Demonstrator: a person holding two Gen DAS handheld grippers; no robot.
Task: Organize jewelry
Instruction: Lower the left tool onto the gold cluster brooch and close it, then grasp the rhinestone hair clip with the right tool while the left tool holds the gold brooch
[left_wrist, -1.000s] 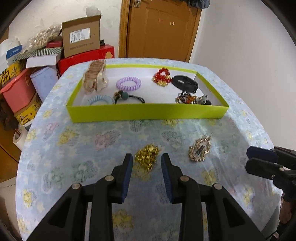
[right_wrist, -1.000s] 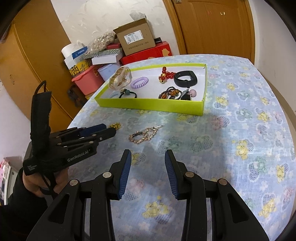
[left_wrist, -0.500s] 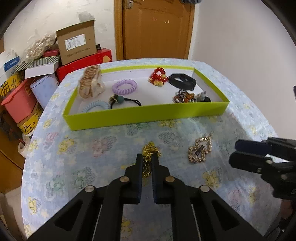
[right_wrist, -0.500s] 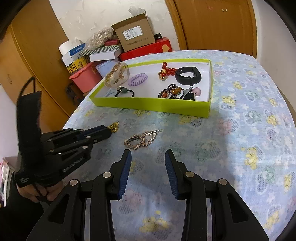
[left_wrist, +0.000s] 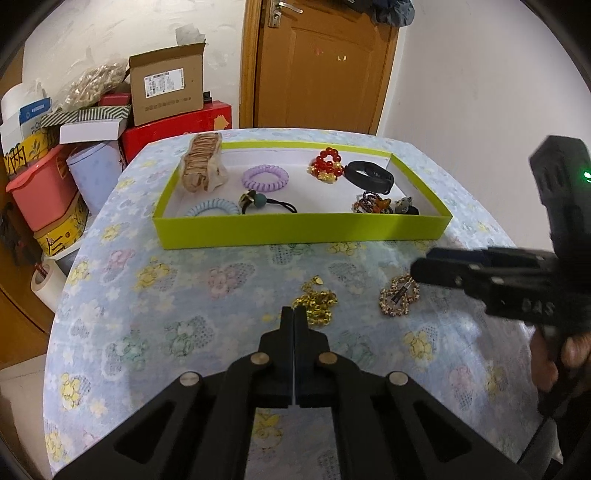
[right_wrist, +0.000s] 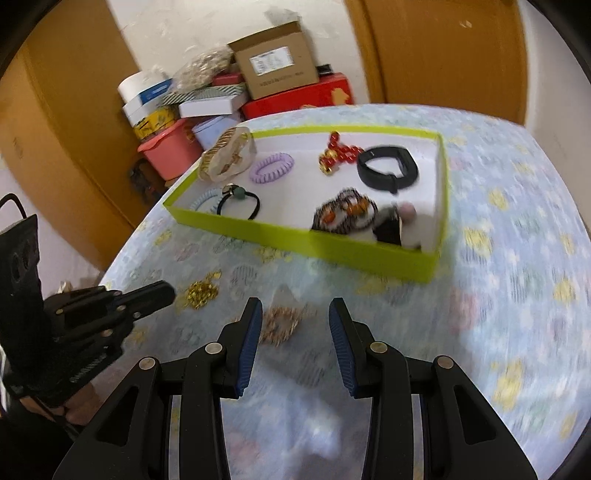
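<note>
A gold chain (left_wrist: 317, 305) lies on the floral tablecloth just ahead of my left gripper (left_wrist: 293, 314), whose fingers are shut with nothing between them. In the right wrist view the chain (right_wrist: 201, 293) sits just beyond the left gripper's tips (right_wrist: 162, 291). A gold rhinestone hair clip (left_wrist: 399, 300) lies to the chain's right. My right gripper (right_wrist: 295, 325) is open and hovers over the clip (right_wrist: 279, 325). A lime-green tray (left_wrist: 295, 230) behind holds hair ties, bead bracelets, a black band and a bagged bangle.
The tray (right_wrist: 369, 260) stands at the far half of the round table. Beyond the table's far left edge are stacked boxes (left_wrist: 166, 88) and a pink tub (left_wrist: 40, 184). A wooden door (left_wrist: 321, 66) stands behind.
My left gripper closed and drew back from the gold chain, which stays on the cloth. My right gripper moved forward and left over the hair clip, still open.
</note>
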